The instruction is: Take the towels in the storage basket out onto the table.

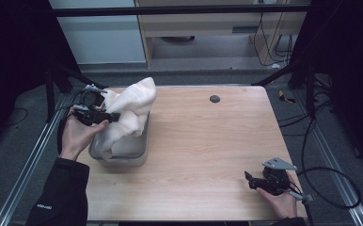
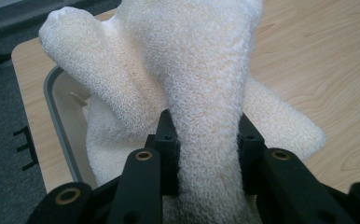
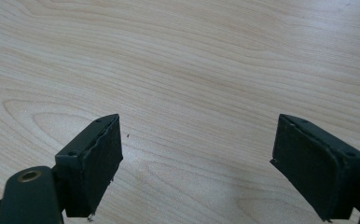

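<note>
Even overhead light falls on the tabletop (image 1: 208,141), leaving the surroundings dark; shadows are soft and short. The towel (image 2: 201,70) is sharp, and the nearest tool parts are slightly blurred.

Lab: aluminium rig frame (image 1: 27,160), loose cables (image 1: 332,188)

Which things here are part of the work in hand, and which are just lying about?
In the job:
- white towel, partly lifted over the tray
- grey tray beneath it
- left gripper, clamped on the towel

Lying about:
- right gripper, jaws apart over bare table
- dark round spot near the table's far edge
- cables on the floor
</note>
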Demonstrator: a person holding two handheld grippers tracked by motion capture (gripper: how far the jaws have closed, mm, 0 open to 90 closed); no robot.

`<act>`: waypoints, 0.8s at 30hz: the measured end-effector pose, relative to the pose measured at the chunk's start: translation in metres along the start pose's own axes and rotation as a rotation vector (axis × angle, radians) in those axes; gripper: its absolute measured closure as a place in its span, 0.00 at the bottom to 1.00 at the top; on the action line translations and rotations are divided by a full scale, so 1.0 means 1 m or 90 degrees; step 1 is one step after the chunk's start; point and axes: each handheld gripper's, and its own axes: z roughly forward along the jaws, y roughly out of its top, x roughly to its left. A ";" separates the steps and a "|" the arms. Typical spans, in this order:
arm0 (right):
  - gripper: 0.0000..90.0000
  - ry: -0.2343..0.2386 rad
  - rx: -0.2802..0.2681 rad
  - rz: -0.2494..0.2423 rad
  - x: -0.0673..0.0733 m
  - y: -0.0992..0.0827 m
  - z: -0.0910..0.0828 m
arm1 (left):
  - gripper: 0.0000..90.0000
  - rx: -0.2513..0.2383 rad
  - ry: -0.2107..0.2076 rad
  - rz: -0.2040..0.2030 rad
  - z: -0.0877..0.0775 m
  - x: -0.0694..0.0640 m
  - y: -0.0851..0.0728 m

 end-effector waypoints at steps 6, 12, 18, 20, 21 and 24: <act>0.17 -0.001 -0.001 -0.001 0.000 0.000 0.000 | 0.76 0.001 -0.008 0.019 -0.005 -0.010 0.004; 0.17 0.000 -0.002 0.001 0.000 0.000 -0.001 | 0.76 0.012 -0.012 0.036 -0.008 -0.019 0.006; 0.17 0.003 0.000 0.006 0.000 0.000 -0.001 | 0.76 0.014 -0.030 0.062 -0.011 -0.032 0.009; 0.17 0.002 0.000 0.006 0.000 0.000 -0.001 | 0.76 0.015 -0.033 0.072 -0.012 -0.038 0.011; 0.17 0.002 -0.001 0.005 0.000 0.000 -0.002 | 0.76 0.015 -0.033 0.078 -0.012 -0.040 0.012; 0.17 0.001 -0.002 0.003 0.000 0.000 -0.001 | 0.76 0.016 -0.044 0.091 -0.014 -0.050 0.014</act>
